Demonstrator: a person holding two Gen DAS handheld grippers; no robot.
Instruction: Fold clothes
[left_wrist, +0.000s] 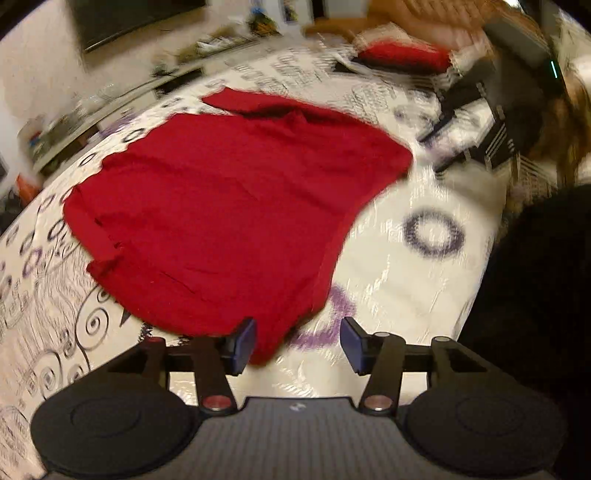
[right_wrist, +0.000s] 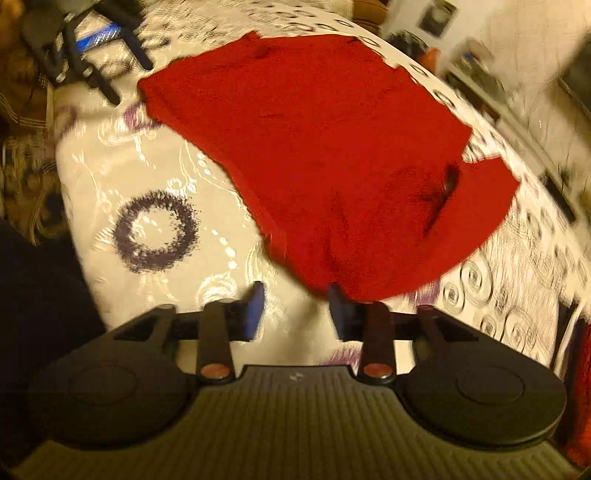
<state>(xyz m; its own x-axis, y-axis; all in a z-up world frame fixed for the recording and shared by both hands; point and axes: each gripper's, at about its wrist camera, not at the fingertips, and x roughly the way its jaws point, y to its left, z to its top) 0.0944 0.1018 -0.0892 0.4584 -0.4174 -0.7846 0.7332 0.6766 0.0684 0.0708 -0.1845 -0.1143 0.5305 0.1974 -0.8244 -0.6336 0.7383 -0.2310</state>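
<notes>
A red knitted sweater (left_wrist: 229, 206) lies spread flat on a patterned bedspread (left_wrist: 406, 280). My left gripper (left_wrist: 298, 341) hovers open just short of the garment's near corner, its left pad beside the red edge. In the right wrist view the same sweater (right_wrist: 332, 147) fills the middle, with a sleeve folded over on its right side. My right gripper (right_wrist: 297, 310) is open at the garment's near hem, its right pad at the red edge and nothing between the fingers. The other gripper (right_wrist: 85, 51) shows at the far left of that view, and the right one (left_wrist: 491, 122) shows at the upper right in the left wrist view.
The bedspread (right_wrist: 147, 155) is white with purple rings and black swirls. A red cushion (left_wrist: 402, 55) lies at the far side of the bed. A dark screen (left_wrist: 129, 18) and cluttered shelves (left_wrist: 92, 122) stand beyond it. Dark clothing of a person (left_wrist: 535, 295) borders the bed's near edge.
</notes>
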